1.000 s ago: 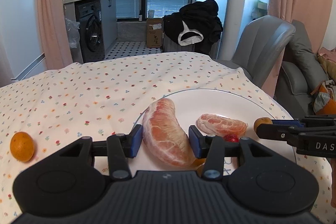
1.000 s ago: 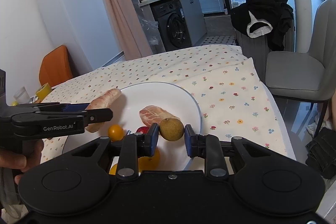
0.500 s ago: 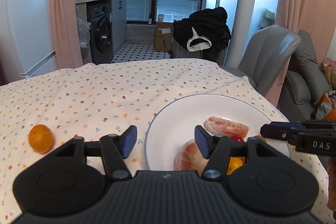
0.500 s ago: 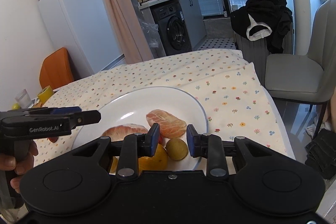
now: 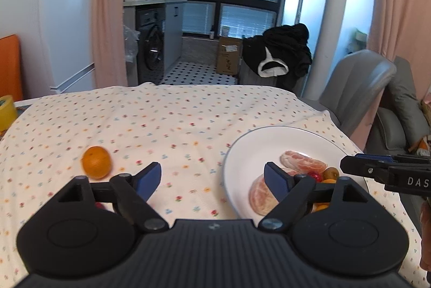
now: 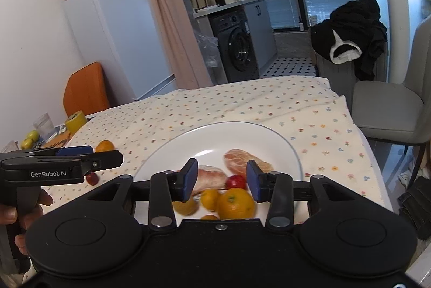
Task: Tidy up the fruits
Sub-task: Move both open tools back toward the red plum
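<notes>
Floral tablecloth: left gripper gapes wide, empty, mandarin at ten o'clock; right gripper spread, empty, above plate.

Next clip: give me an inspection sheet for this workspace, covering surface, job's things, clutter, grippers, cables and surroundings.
Surface: table under a cream floral tablecloth.
Job's things: round white plate holding peeled pink pomelo segments, small oranges and a red cherry tomato; one loose orange mandarin and a small red fruit lie on the cloth.
Clutter: yellow tape roll, clear glass at the far edge.
Grippers: left gripper open, empty; right gripper open, empty, over the plate.
Cables: nothing seen.
Surroundings: white fridge, washing machine, grey chair.
</notes>
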The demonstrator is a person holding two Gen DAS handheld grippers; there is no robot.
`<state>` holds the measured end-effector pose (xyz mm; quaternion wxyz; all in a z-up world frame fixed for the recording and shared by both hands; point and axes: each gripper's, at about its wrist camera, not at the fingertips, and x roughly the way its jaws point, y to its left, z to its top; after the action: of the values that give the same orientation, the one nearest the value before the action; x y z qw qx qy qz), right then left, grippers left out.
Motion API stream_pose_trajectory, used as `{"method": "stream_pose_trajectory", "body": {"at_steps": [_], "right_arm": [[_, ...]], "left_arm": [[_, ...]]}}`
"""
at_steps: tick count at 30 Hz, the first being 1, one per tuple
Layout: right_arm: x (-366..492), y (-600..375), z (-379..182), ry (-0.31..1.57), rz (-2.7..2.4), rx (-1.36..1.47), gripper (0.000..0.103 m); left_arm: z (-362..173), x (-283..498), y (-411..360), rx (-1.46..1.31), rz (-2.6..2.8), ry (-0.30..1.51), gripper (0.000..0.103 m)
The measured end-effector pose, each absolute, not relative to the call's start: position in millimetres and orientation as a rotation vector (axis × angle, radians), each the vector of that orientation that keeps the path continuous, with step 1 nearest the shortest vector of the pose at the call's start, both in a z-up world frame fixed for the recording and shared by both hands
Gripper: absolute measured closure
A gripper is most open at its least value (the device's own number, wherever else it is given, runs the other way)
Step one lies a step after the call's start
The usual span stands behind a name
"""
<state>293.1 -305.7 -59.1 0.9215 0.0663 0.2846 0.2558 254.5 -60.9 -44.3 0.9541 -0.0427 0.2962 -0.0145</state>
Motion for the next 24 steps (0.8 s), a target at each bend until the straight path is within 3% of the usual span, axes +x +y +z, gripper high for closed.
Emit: {"method": "stream_pose_trajectory", "body": {"at_steps": [15,24], "right_arm": [[276.3,-264.2,-51.3,0.584,0.609,0.098,0.046],[271.9,-239.9,-51.9,0.591,0.657,0.089,0.030]], "left_arm": [[-37.0,217.2,-17.4,-0.148,0.056,0.599,0.012],[-40.2,202.2,5.9,-0.169,0.086,0.609,0.011]]}}
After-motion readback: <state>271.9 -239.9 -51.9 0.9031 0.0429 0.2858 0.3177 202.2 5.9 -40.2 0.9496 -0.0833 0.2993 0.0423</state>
